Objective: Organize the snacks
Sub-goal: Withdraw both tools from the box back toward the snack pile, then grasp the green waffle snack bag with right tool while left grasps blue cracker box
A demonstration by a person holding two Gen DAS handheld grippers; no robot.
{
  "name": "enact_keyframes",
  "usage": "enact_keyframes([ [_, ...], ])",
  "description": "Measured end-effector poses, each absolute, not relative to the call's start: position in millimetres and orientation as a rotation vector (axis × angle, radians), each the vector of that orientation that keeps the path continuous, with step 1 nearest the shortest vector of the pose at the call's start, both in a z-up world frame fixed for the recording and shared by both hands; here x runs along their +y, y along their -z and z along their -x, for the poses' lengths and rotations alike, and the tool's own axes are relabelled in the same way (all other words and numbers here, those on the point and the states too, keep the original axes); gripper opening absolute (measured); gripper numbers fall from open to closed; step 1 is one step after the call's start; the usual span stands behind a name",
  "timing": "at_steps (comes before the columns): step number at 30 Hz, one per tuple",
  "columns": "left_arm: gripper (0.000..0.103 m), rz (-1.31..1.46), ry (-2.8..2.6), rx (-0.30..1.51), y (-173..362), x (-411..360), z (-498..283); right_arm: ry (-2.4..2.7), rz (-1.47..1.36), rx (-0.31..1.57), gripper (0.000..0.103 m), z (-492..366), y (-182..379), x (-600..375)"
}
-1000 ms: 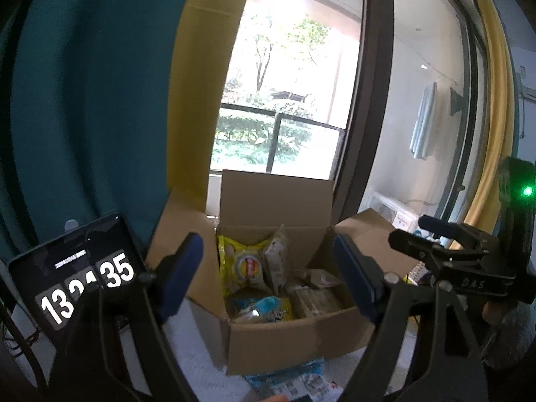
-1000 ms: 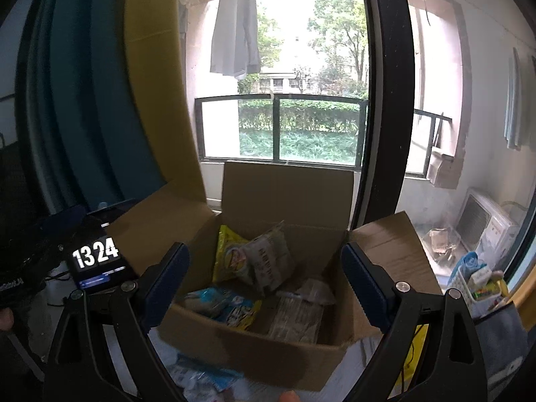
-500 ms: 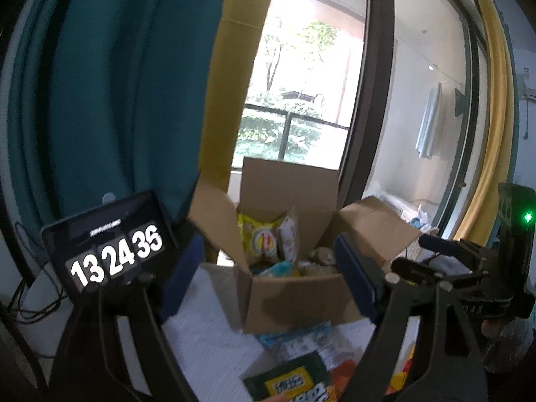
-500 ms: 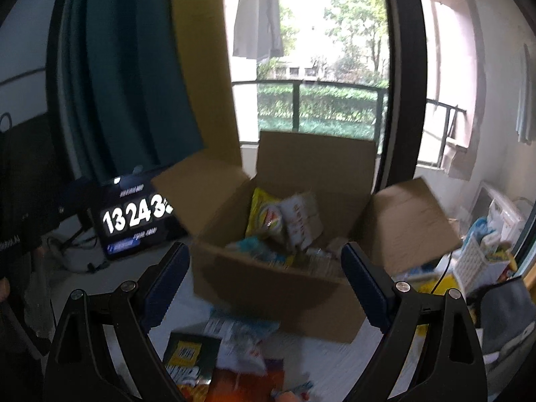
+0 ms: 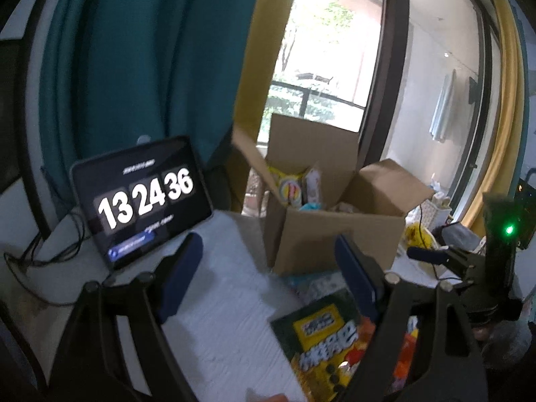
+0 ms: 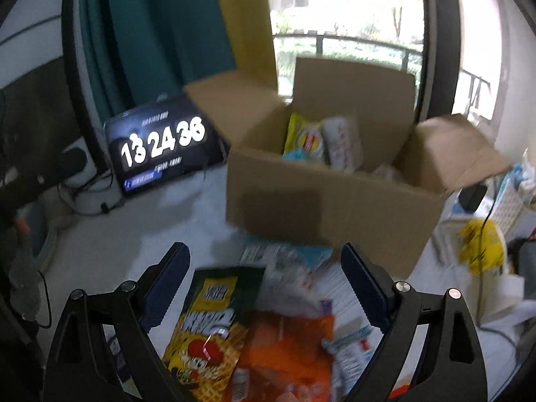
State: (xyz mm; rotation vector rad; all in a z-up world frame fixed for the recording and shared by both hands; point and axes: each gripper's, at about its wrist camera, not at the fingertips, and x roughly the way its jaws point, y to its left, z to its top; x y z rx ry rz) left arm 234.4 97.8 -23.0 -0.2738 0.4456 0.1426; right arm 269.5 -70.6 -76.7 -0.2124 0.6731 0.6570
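An open cardboard box [image 5: 338, 234] [image 6: 328, 201] stands on the white table and holds a yellow chip bag [image 6: 305, 139] and other packets. Loose snacks lie in front of it: a green-and-yellow bag [image 5: 321, 335] [image 6: 207, 328], an orange bag [image 6: 288, 355] and a pale blue-white packet [image 6: 288, 268]. My left gripper [image 5: 268, 268] is open, hovering over the table short of the box, with nothing between its fingers. My right gripper [image 6: 264, 278] is open above the loose snack pile, holding nothing. Its black body [image 5: 469, 268] shows at the right of the left wrist view.
A tablet [image 5: 140, 201] [image 6: 160, 144] showing a clock leans at the left of the box, with cables behind it. Teal and yellow curtains and a window stand behind. A white basket [image 6: 512, 207] and a yellow item [image 6: 482, 241] sit to the right.
Both grippers have drawn back from the box and sunk toward the table, bringing the loose snacks in front of the box into view. Both stay open.
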Motion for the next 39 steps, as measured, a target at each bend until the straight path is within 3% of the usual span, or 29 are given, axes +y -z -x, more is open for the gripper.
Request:
enact_keyframes([
  [14, 0.082, 0.372, -0.190, 0.540, 78.5, 121.1, -197.7, -0.728, 0.308, 0.878, 0.091, -256.2, 144.0, -38.3],
  [20, 0.082, 0.386, -0.199, 0.594, 99.5, 121.2, -192.4, -0.714, 0.398, 0.896, 0.078, -251.7, 164.1, -20.7],
  [22, 0.082, 0.389, -0.204, 0.615, 105.4, 120.2, -192.1, -0.705, 0.415, 0.886, 0.065, -251.2, 164.8, -18.9],
  [24, 0.082, 0.388, -0.203, 0.630, 110.0, 117.9, -191.6, -0.697, 0.417, 0.882, 0.063, -252.0, 164.5, -18.4],
  [26, 0.082, 0.384, -0.200, 0.642, 112.9, 115.5, -191.5, -0.702, 0.431, 0.870, 0.052, -250.4, 162.7, -17.8],
  [28, 0.082, 0.375, -0.198, 0.657, 116.0, 111.5, -190.4, -0.694, 0.448, 0.843, 0.030, -247.9, 158.8, -20.5],
  [31, 0.082, 0.377, -0.186, 0.669, 118.8, 105.8, -187.5, -0.715, 0.427, 0.820, 0.025, -243.6, 151.3, -26.0],
  [39, 0.084, 0.339, -0.135, 0.735, 125.2, 75.3, -180.3, -0.741, 0.357, 0.700, 0.024, -227.6, 109.0, -50.3],
])
